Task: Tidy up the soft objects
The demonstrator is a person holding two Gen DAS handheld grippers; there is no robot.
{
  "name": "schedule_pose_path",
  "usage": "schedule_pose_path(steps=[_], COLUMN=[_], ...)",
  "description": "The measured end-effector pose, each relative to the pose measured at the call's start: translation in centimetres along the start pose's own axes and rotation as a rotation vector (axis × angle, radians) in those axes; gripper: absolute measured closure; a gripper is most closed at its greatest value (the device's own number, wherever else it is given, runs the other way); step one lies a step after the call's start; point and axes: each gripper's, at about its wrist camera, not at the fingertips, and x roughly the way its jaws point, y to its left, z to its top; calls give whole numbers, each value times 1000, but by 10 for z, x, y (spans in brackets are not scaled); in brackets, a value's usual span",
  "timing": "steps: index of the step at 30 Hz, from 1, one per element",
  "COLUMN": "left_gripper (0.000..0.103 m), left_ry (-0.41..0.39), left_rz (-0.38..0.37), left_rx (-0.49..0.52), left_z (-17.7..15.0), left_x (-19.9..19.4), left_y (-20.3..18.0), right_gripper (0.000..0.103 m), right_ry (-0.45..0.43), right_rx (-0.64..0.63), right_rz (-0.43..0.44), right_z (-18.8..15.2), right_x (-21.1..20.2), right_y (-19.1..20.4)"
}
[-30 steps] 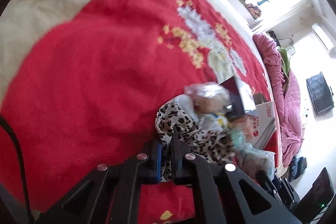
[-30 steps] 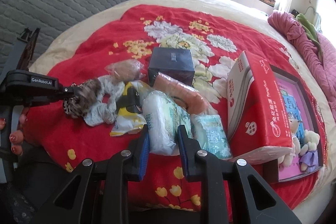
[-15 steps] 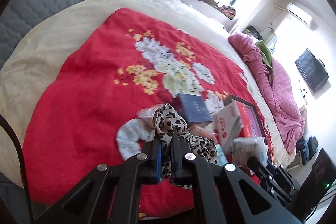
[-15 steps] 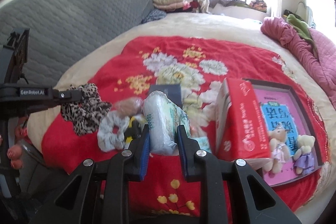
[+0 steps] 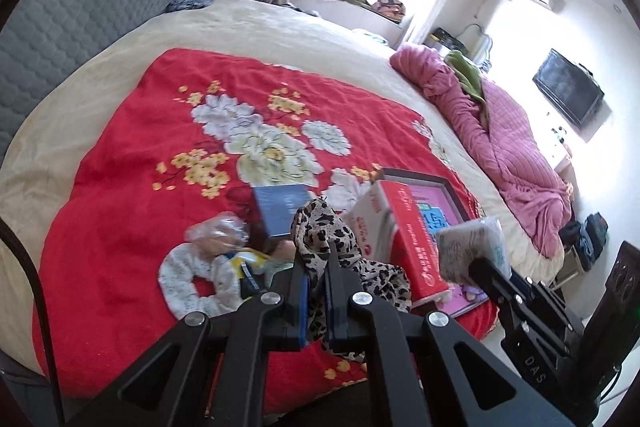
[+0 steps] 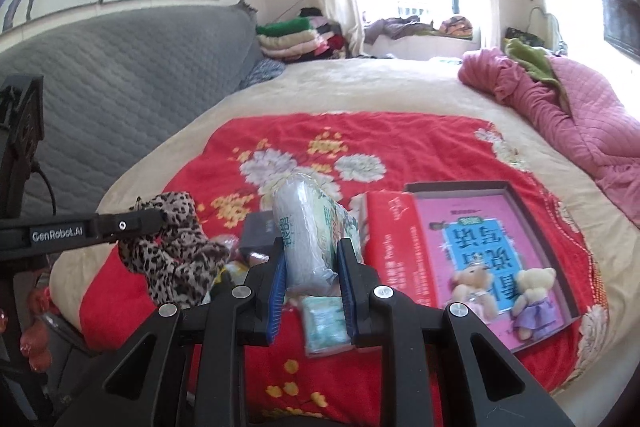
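Looking thru the left wrist view: left gripper (image 5: 316, 291) is pressed together on a leopard-print fabric scrunchie (image 5: 340, 251), which hangs clear above the red floral blanket (image 5: 120, 195) on the bed. Below it lie a white-grey speckled scrunchie (image 5: 192, 283), a crinkly clear plastic bag (image 5: 218, 231), a dark blue box (image 5: 282, 209) and a red cardboard tissue carton (image 5: 404, 247). At right, the other gripper's load shows as a pale packet.

Right wrist view: right gripper (image 6: 312, 279) is pinching a soft clear-wrapped white-and-green tissue pack (image 6: 308, 227), also held off the bed, w/ a smaller green tissue packet (image 6: 324, 319) lying beneath. A framed pink picture w/ teddy bears (image 6: 492, 251) sits just beside the carton.

Risks, imo: the slick wrapper is gripped near its lower end, so the pack could slide out. The scrunchie's loose trailing folds could snag on the carton or drag the plastic bag along.
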Motion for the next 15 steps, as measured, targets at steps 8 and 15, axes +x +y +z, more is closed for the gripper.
schedule_pose_path(steps=[8, 15], left_gripper=[97, 97], left_ry=[8, 6], left_rz=[-25, -74], left_rx=[80, 127], left_z=[1, 11], left_x=[7, 17], left_y=[-48, -94], right_gripper=[78, 78], right_ry=[-50, -90], right_rx=[59, 110], right_rz=[-54, -131], right_z=[7, 8], right_x=[-23, -43], right_y=[-33, -73])
